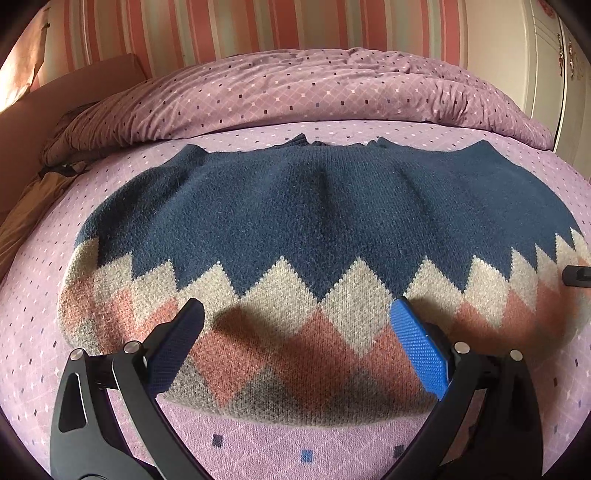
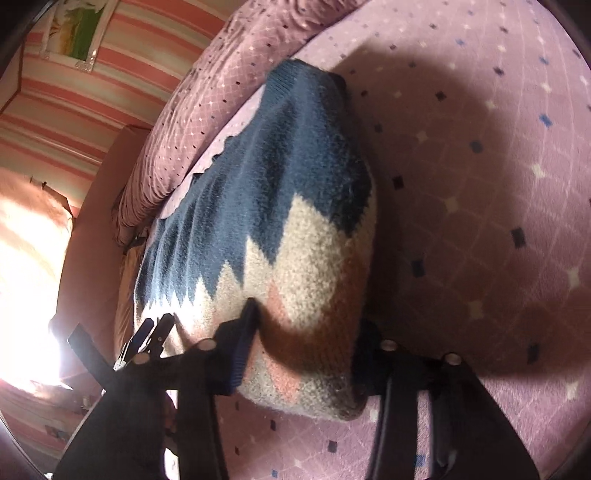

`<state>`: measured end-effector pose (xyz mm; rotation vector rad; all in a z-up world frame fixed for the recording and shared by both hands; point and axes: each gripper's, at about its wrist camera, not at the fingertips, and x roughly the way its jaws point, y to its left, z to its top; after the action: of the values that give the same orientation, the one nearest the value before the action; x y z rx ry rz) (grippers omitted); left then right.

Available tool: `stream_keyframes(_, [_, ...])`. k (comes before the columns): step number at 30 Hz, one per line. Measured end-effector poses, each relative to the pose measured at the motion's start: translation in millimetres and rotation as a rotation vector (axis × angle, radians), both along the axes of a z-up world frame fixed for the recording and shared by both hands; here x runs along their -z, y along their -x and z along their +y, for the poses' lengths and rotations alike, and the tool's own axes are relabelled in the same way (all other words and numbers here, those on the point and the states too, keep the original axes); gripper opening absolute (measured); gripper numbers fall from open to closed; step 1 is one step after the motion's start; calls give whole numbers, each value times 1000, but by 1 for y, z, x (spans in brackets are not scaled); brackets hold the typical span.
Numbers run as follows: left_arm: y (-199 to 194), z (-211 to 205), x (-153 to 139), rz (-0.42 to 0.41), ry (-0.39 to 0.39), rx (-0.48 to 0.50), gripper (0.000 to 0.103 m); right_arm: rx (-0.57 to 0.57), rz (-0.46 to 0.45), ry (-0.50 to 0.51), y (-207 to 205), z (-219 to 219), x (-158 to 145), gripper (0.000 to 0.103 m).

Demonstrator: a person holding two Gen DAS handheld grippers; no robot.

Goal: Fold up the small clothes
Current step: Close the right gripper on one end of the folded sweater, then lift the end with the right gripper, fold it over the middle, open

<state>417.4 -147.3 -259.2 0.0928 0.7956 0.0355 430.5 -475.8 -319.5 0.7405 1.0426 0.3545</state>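
A knitted sweater (image 1: 314, 206), navy on top with cream and salmon zigzags below, lies flat on the pink bedsheet (image 1: 258, 435). My left gripper (image 1: 295, 314) is open, its blue-padded fingers (image 1: 417, 350) spread over the sweater's near hem. In the right wrist view the sweater (image 2: 295, 206) fills the middle, and my right gripper (image 2: 306, 321) is open astride its right edge, one finger (image 2: 240, 343) on the knit, the other mostly hidden behind the fabric. The left gripper shows in that view (image 2: 147, 336), and the right gripper's tip shows at the left view's right edge (image 1: 576, 275).
A rolled purple duvet (image 1: 314, 88) lies across the bed behind the sweater. A striped wall (image 1: 240, 26) and white wardrobe (image 1: 535, 55) stand beyond. A brown headboard (image 1: 55, 103) and dark bedding are at the left.
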Motion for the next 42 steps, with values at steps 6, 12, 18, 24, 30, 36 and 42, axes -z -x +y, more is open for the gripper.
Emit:
stream_keyframes(6, [2,3,0,-2,2,-1,100,-5,-88,50,6,10,-26,29])
stream_keyframes(12, [2,15,0,21,18,-24,100,-22,-186,80,5,27,-66,25])
stream_keyframes(18, [6,23,-4,21,36,-32,100,-47,-237,157,6,49,-100,25])
stream_keyframes(24, [9,47,-20,-5,53,-56,100,-70,-288,187,9,74,-132,24])
stream_keyframes(30, [12,98,-43,-44,62,-108,100,-117,-363,193,8,120,-163,24])
stream_keyframes(36, [15,147,-56,-58,83,-157,100,-178,-403,223,3,184,-183,24])
stream_keyframes(42, [21,193,-68,-83,92,-187,100,-217,-387,273,-13,258,-174,23])
